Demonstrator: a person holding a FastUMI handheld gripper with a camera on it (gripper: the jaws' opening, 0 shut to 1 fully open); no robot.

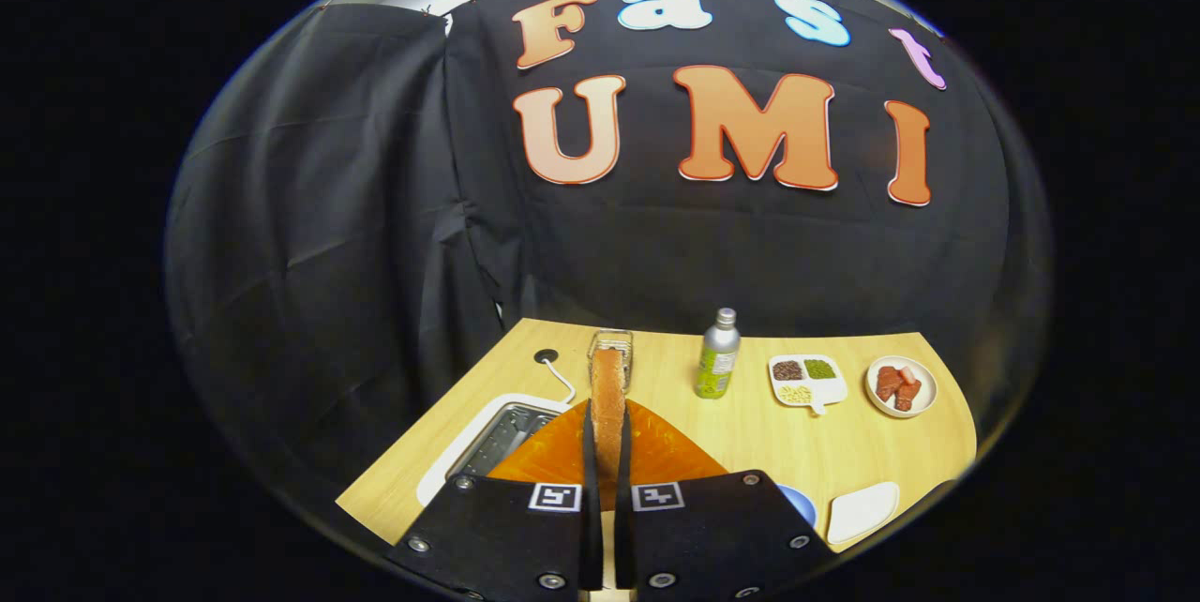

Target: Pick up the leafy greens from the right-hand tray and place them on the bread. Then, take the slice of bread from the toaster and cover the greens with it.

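Above wooden table (750, 424), claw (607, 480) clamping bread slice (607, 400)

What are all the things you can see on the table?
bread slice: one, brown crust, upright between the fingers
toaster: one, white, left of the fingers
orange mat: one, under the bread slice
bottle: one, silver and green, beyond the fingers
divided tray: one, white, right of bottle
round plate: one, white, reddish pieces, right of tray
white dish: one, near right corner
table: one, light wood
gripper: one, shut on bread slice
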